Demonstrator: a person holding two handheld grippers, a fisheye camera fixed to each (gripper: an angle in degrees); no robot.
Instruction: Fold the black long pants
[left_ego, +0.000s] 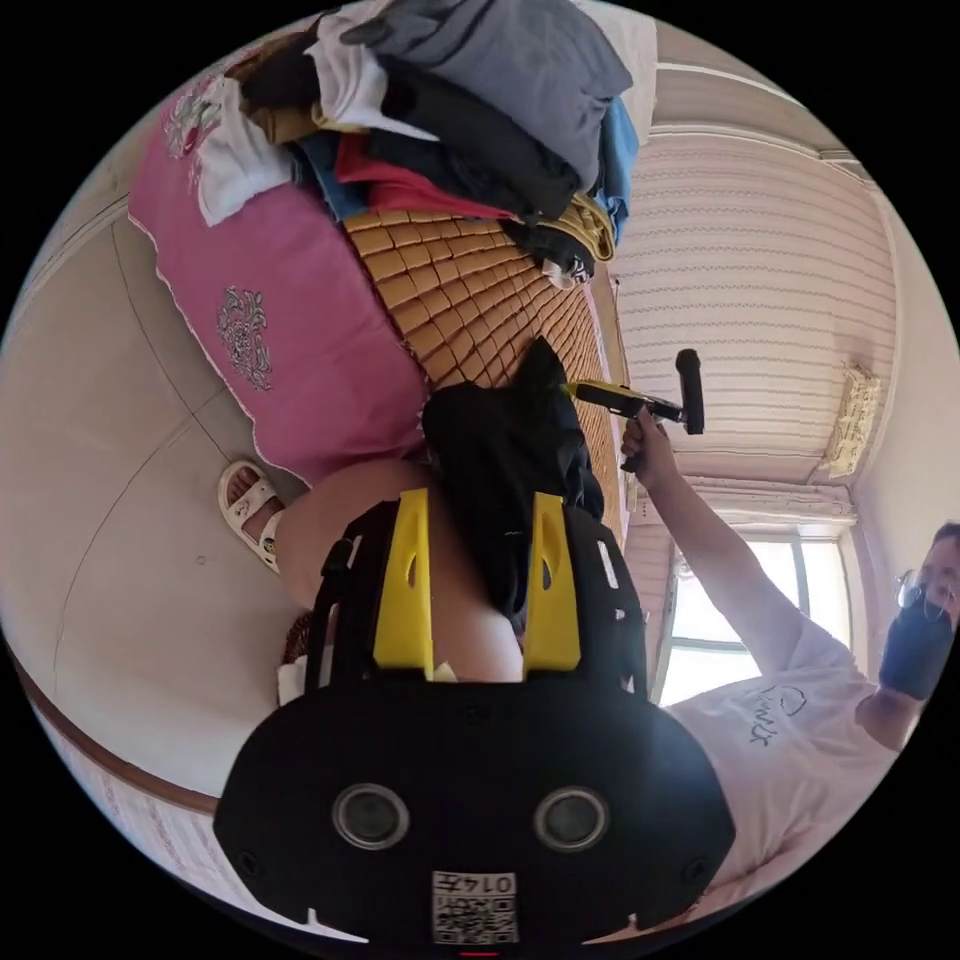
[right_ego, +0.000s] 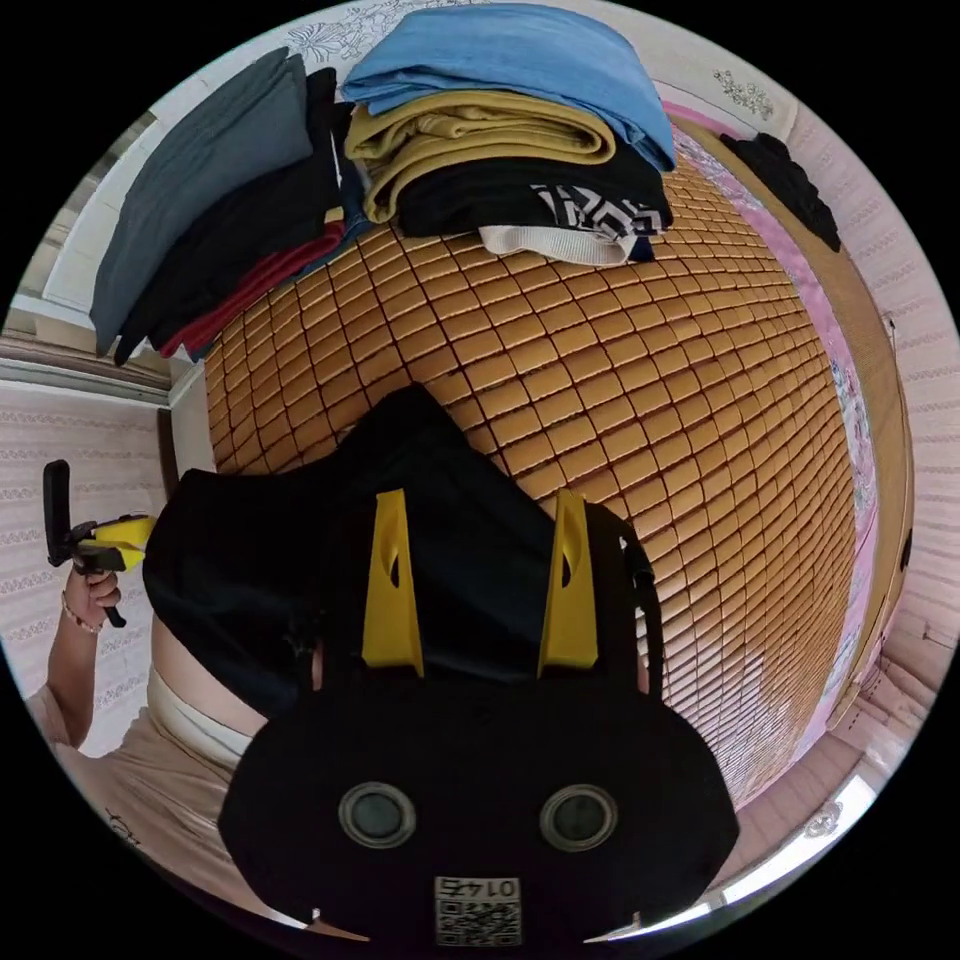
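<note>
The black long pants (left_ego: 500, 440) hang bunched in the air over the edge of the bed. My left gripper (left_ego: 480, 495) has the cloth running down between its yellow jaws, which hold it. A hand carries my right gripper (left_ego: 575, 390) at the far upper tip of the pants, pinching that end. In the right gripper view the pants (right_ego: 250, 560) spread wide in front of my right gripper (right_ego: 480, 492), its jaws closed on the fabric. The left gripper (right_ego: 140, 530) grips their left edge, held up by a hand.
A bamboo mat (right_ego: 650, 400) covers the bed, over a pink bedcover (left_ego: 270, 310). Stacks of folded clothes (right_ego: 500, 130) sit at its far side, and a small dark cloth (right_ego: 785, 185) lies apart. The person's foot in a white sandal (left_ego: 245, 505) stands on the pale floor (left_ego: 120, 450).
</note>
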